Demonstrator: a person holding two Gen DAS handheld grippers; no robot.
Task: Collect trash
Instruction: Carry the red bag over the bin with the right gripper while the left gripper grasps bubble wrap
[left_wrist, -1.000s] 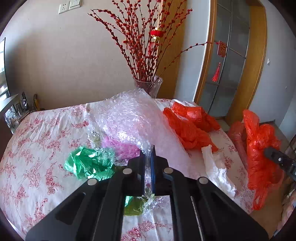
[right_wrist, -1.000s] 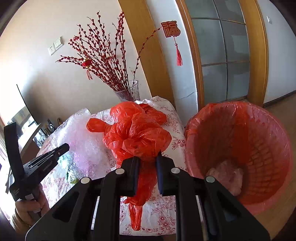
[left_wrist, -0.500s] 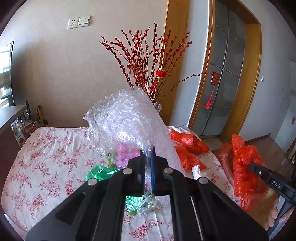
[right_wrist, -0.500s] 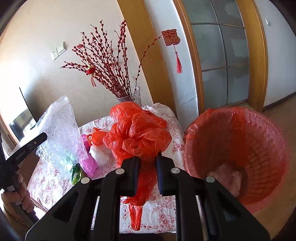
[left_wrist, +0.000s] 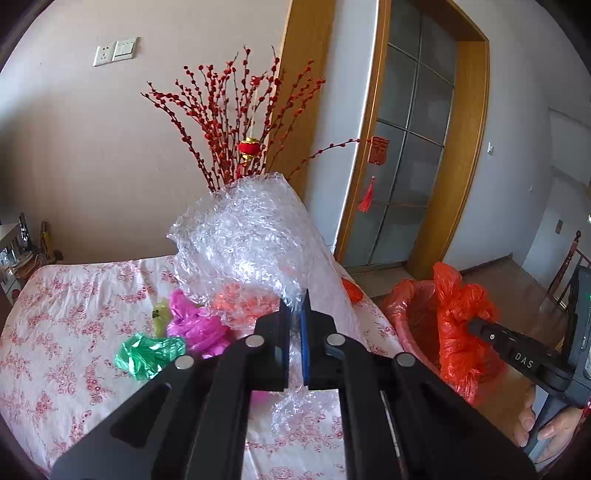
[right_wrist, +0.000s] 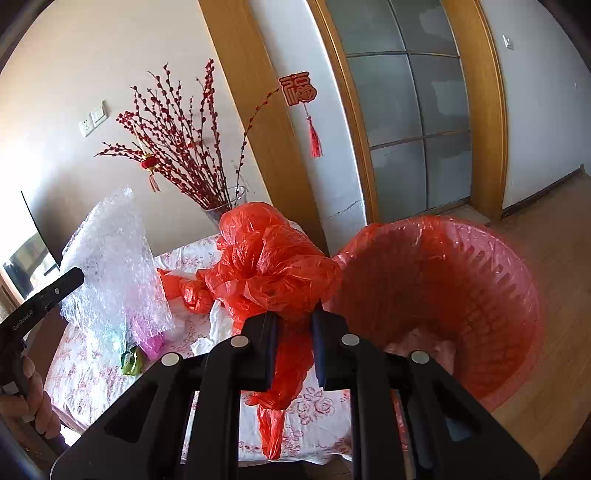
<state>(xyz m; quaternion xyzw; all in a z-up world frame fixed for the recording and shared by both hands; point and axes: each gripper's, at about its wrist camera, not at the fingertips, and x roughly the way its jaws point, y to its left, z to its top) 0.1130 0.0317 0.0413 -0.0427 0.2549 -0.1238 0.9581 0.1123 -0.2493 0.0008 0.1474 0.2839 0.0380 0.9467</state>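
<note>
The left gripper (left_wrist: 294, 308), jaws clamped on the bubble wrap (left_wrist: 251, 236), has lifted it off the bench (left_wrist: 66, 314). The right gripper (right_wrist: 293, 319) still pinches the red bag (right_wrist: 269, 266), now nearer the bin (right_wrist: 461, 280).

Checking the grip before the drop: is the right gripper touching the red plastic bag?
Touching. In the right wrist view the right gripper is shut on the red plastic bag, which bunches between its fingers and hangs below them.

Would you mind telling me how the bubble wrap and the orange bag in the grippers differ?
The bubble wrap is clear and bubbled; the orange bag is opaque, smooth film. The wrap stands up stiffly above the left gripper; the bag bunches above the right gripper and trails limply below it. Both are crumpled plastic, pinched and lifted off the table.
</note>
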